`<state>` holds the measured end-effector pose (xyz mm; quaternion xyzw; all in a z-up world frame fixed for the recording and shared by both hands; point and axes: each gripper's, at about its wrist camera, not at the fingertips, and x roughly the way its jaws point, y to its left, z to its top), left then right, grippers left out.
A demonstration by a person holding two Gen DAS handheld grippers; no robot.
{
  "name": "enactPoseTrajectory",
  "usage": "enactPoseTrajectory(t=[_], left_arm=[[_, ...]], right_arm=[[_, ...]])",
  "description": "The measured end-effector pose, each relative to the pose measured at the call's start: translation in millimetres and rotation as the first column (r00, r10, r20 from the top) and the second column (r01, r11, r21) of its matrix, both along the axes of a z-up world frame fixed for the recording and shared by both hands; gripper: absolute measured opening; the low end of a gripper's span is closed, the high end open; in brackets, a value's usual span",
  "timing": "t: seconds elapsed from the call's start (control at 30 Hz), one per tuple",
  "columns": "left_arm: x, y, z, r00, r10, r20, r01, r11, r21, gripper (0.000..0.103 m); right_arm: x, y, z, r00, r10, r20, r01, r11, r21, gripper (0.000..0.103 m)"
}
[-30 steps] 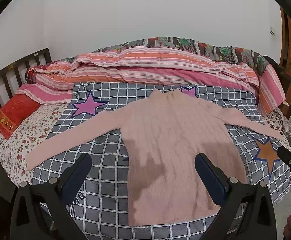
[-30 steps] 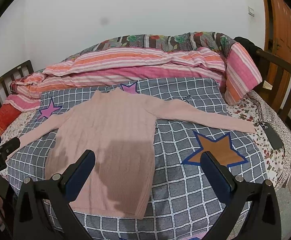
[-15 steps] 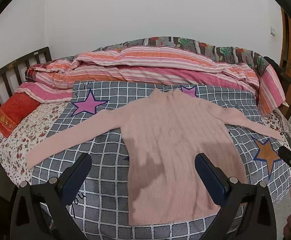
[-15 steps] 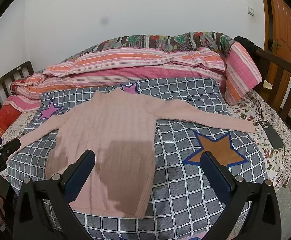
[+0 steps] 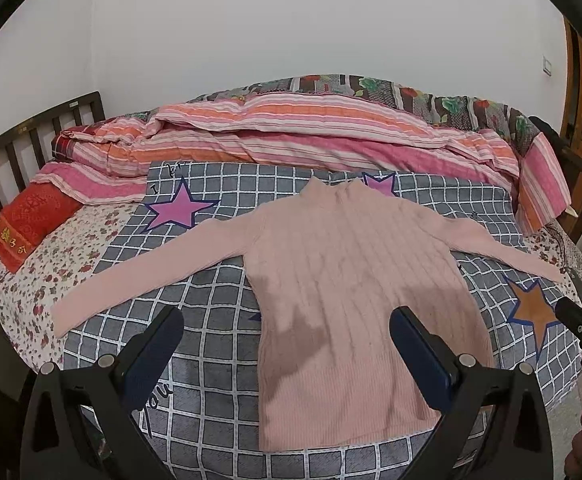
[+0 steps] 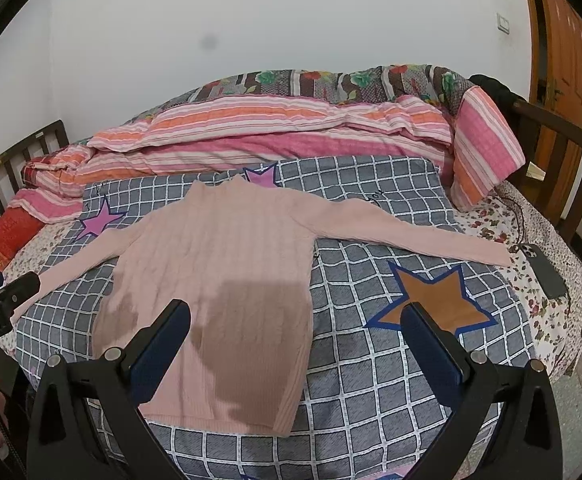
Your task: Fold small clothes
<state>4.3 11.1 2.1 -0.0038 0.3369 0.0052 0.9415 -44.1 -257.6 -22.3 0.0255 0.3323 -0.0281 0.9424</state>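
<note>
A pink ribbed sweater (image 5: 355, 280) lies flat, front up, on a grey checked blanket (image 5: 219, 340), both sleeves spread out sideways. It also shows in the right wrist view (image 6: 219, 272). My left gripper (image 5: 287, 336) is open and empty, held above the sweater's lower hem and left side. My right gripper (image 6: 297, 332) is open and empty, above the sweater's lower right edge. The right gripper's tip shows at the right edge of the left wrist view (image 5: 579, 320).
A striped pink and orange quilt (image 5: 311, 136) is bunched along the far side of the bed. A red pillow (image 5: 27, 220) lies at the left. A dark phone (image 6: 543, 268) lies on the floral sheet at the right. Wooden bed rails (image 6: 571, 152) stand at both ends.
Both grippers have drifted slightly; the view of the sweater shifted a little. Nothing was taken hold of.
</note>
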Motion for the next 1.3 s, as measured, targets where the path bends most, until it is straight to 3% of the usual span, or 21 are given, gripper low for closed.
enactPoseTrajectory(t=[0.93, 1.1, 1.3], left_arm=[[11.5, 10.2, -5.7, 1.000, -0.014, 0.014, 0.014, 1.000, -0.021, 0.103], [27.9, 28.4, -24.2, 1.000, 0.009, -0.012, -0.010, 0.997, -0.080, 0.103], [51.7, 76.1, -72.5, 0.993, 0.082, -0.085, -0.096, 0.979, -0.177, 0.103]], right_arm=[[6.6, 7.7, -0.5, 1.000, 0.015, 0.009, -0.015, 1.000, -0.019, 0.103], [14.6, 12.1, -5.1, 0.999, 0.046, 0.009, -0.046, 0.999, -0.029, 0.103], [30.9, 20.7, -27.6, 0.995, 0.098, -0.011, -0.098, 0.995, -0.027, 0.103]])
